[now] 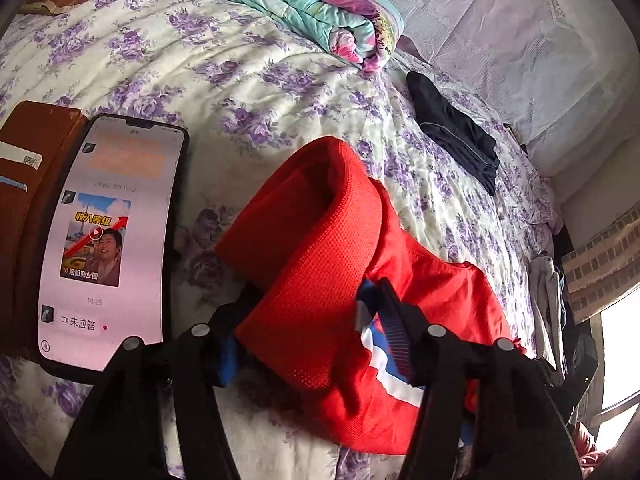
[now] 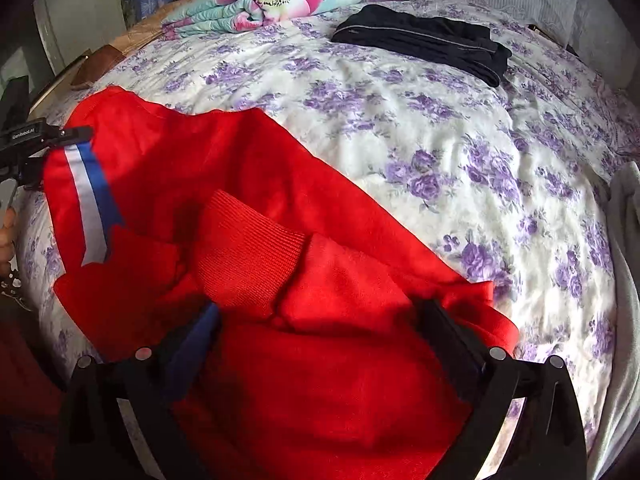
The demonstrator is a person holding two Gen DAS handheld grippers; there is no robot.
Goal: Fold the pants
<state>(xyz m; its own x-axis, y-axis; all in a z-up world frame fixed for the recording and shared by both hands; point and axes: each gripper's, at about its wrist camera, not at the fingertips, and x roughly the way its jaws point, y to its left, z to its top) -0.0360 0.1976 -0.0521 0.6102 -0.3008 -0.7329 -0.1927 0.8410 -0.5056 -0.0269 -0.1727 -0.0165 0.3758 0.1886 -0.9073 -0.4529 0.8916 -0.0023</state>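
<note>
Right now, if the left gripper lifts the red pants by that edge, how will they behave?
Probably floppy: the red pants lie in soft bunched folds, so they'd drape and unfold. Likely light, thin knit with a ribbed cuff. The left gripper seems clamped on the fabric; slipping seems unlikely.

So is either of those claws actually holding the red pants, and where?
The left gripper is closed on the red pants at the ribbed band; the right gripper is open over them, holding nothing.

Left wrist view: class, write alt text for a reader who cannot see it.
The left gripper has its fingers around a bunched fold of red pants with a white and blue stripe, on a purple-flowered bedspread. A lit phone lies left, and dark folded pants lie beyond.
</note>
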